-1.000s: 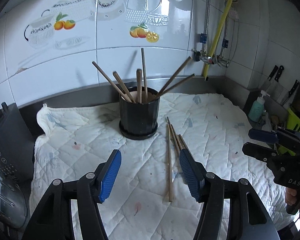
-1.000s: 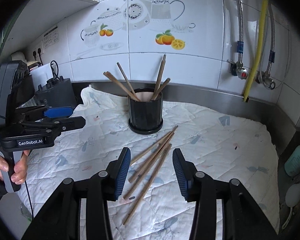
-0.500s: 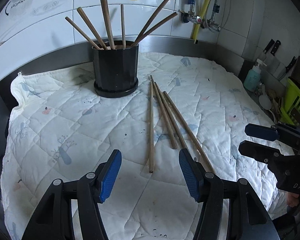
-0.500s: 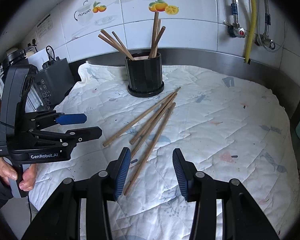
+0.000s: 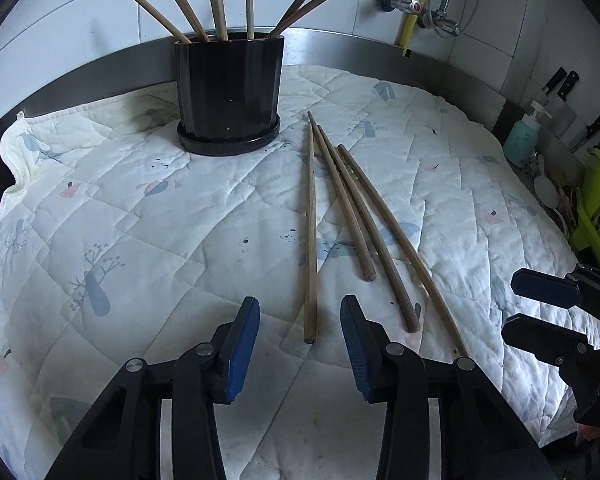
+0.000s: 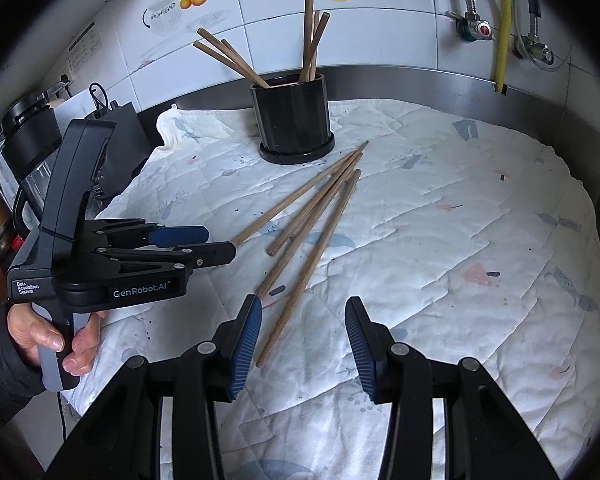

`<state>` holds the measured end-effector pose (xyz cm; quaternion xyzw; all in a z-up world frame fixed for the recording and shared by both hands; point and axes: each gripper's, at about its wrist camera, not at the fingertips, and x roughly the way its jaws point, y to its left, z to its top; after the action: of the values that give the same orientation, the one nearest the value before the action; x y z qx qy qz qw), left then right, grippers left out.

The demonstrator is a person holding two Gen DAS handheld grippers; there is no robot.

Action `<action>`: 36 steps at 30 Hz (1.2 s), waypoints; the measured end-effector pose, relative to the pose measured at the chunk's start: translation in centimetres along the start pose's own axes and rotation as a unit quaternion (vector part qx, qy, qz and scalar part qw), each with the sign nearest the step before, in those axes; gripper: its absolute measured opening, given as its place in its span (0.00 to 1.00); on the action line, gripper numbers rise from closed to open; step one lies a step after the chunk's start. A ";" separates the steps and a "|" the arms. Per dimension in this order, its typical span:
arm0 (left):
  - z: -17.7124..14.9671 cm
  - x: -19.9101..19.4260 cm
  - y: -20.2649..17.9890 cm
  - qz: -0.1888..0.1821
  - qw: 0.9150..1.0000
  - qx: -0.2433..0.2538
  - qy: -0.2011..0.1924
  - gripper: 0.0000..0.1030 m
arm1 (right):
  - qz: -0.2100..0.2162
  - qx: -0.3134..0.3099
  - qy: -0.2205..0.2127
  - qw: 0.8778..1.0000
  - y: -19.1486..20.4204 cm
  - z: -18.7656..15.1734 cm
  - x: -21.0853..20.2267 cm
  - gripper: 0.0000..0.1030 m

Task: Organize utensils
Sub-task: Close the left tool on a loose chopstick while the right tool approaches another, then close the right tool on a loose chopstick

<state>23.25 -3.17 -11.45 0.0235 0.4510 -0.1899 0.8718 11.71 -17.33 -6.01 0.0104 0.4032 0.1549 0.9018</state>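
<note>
Now | leftmost chopstick (image 5: 310, 232) points lengthwise at black holder (image 5: 229, 88) | near end between just-narrowing, untouching left tongs (image 5: 300, 320) | right tongs (image 6: 302, 320) apart, empty, farther.

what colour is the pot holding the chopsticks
Black, glossy; the pot shows best in the left wrist view.

four loose chopsticks (image 5: 310, 236), six in one holder (image 5: 229, 92)
</note>
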 end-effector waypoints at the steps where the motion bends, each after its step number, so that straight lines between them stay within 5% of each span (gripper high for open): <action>1: 0.0 0.2 0.0 0.002 1.000 0.001 0.001 0.44 | 0.003 0.002 0.003 1.000 0.0 -0.2 0.1 0.47; 10: 0.0 0.8 -0.7 0.012 1.000 0.022 -0.010 0.41 | 0.016 -0.002 0.018 1.000 1.2 -1.9 0.8 0.47; 21: 0.1 1.3 -2.1 0.044 0.997 0.062 -0.017 0.07 | 0.015 0.002 0.024 1.000 1.4 -2.4 1.3 0.44; 36: 1.0 1.9 -1.2 0.017 0.999 0.033 -0.014 0.06 | -0.017 -0.022 0.008 1.000 3.1 -2.7 2.4 0.36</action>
<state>24.60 -5.03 -12.17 0.0576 0.4313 -0.1900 0.8801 10.35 -14.02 -9.13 -0.0177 0.4073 0.1484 0.9010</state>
